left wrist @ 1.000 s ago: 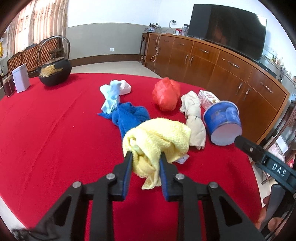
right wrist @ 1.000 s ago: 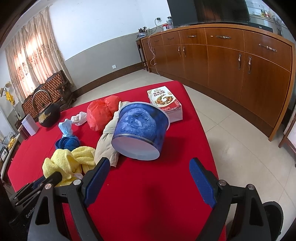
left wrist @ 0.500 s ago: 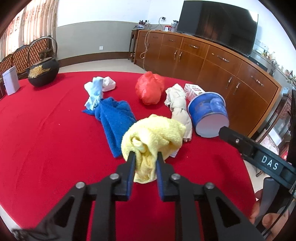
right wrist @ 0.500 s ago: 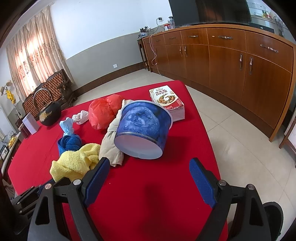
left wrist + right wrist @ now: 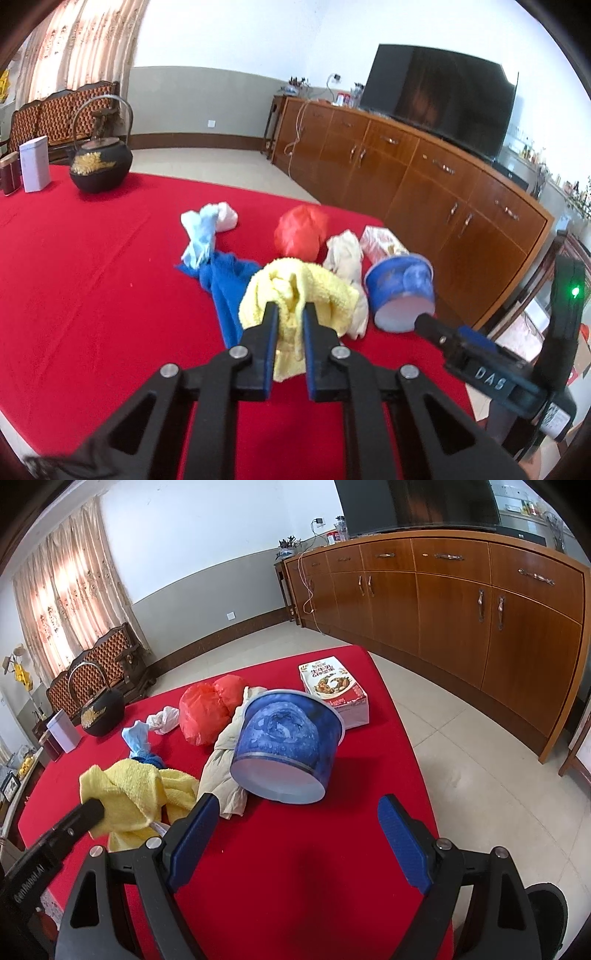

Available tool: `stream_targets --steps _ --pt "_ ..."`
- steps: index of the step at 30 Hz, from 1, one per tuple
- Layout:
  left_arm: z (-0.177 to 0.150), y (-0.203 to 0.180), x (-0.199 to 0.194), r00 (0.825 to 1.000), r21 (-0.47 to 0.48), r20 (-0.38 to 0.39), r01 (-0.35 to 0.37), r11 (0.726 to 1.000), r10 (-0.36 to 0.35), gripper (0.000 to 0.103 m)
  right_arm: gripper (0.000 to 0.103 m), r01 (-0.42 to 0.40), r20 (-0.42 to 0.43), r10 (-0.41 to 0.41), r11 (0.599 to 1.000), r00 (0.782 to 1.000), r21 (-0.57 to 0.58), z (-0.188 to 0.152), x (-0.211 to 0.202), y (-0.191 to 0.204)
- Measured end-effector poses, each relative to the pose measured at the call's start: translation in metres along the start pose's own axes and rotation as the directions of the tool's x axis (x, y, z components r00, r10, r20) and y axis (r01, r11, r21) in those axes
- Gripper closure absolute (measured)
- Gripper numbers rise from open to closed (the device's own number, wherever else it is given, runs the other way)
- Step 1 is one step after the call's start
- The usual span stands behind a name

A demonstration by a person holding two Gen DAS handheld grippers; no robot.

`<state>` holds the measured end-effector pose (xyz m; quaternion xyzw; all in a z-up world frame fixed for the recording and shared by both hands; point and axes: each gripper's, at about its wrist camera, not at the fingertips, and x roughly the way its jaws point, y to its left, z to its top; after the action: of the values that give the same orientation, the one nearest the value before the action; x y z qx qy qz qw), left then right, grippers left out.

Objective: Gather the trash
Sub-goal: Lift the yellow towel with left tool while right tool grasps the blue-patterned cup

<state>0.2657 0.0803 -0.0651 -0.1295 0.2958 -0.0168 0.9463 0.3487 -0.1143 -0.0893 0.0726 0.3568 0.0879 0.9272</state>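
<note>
My left gripper (image 5: 289,314) is shut on a yellow cloth (image 5: 295,291) and holds it lifted above the red table (image 5: 92,277); the cloth also shows in the right wrist view (image 5: 129,794). A blue bucket (image 5: 288,746) lies on its side, bottom toward me, just ahead of my open, empty right gripper (image 5: 299,819). It also shows in the left wrist view (image 5: 400,291). A blue cloth (image 5: 221,284), a beige cloth (image 5: 347,258), a red bag (image 5: 301,234) and a pale blue and white wad (image 5: 205,230) lie behind.
A printed box (image 5: 332,686) lies beyond the bucket near the table's right edge. A black kettle (image 5: 100,162) and a white tin (image 5: 35,168) stand at the far left. A wooden sideboard (image 5: 461,602) with a TV stands across the floor.
My left gripper has closed tighter on the yellow cloth and lifted it toward the bucket. The right gripper has barely moved.
</note>
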Motion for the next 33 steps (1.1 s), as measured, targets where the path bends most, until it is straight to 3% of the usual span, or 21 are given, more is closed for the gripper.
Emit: stream_targets --steps 7,9,11,14,21,24,26,27,31,33 --pt "0.003 -0.005 0.022 0.997 0.019 -0.076 0.005 1.000 -0.003 0.086 0.014 -0.004 0.005 0.004 1.000 1.000 0.007 0.006 0.004 0.001" --pt "-0.002 -0.002 0.022 0.996 0.005 -0.090 -0.002 1.000 0.003 0.076 0.014 0.000 0.004 0.000 1.000 1.000 -0.004 0.005 0.005 0.001" --pt "-0.004 0.000 0.021 0.994 0.001 -0.109 0.016 1.000 -0.016 0.052 0.014 0.009 0.000 -0.009 1.000 1.000 -0.014 0.005 0.006 0.001" --pt "-0.006 -0.001 0.014 0.996 0.018 -0.088 0.015 1.000 -0.014 0.031 0.014 0.000 0.003 0.000 1.000 1.000 0.000 0.006 0.004 -0.001" --pt "-0.015 -0.013 0.036 0.990 0.081 -0.138 0.001 0.997 0.010 0.029 0.014 0.006 0.007 -0.005 1.000 1.000 -0.012 0.003 0.001 -0.001" --pt "-0.018 -0.019 0.044 0.990 0.121 -0.140 -0.018 0.992 0.035 0.035 0.014 0.008 0.006 -0.008 1.000 1.000 -0.014 0.003 0.002 -0.001" --pt "-0.021 -0.020 0.045 0.989 0.133 -0.136 -0.042 0.990 0.060 0.062 0.014 0.010 0.003 -0.010 1.000 1.000 -0.013 0.003 0.003 -0.002" --pt "-0.022 -0.020 0.045 0.989 0.140 -0.131 -0.055 0.989 0.073 0.068 0.014 0.009 0.001 -0.009 1.000 1.000 -0.012 0.003 0.003 -0.003" --pt "-0.022 -0.015 0.035 0.991 0.125 -0.100 -0.075 0.989 0.088 0.088 0.014 0.008 -0.002 -0.008 1.000 1.000 -0.009 0.003 0.004 -0.004" --pt "-0.020 -0.013 0.026 0.994 0.109 -0.085 -0.056 0.992 0.065 0.091 0.014 0.007 0.002 -0.007 1.000 1.000 -0.007 0.004 0.003 -0.005"
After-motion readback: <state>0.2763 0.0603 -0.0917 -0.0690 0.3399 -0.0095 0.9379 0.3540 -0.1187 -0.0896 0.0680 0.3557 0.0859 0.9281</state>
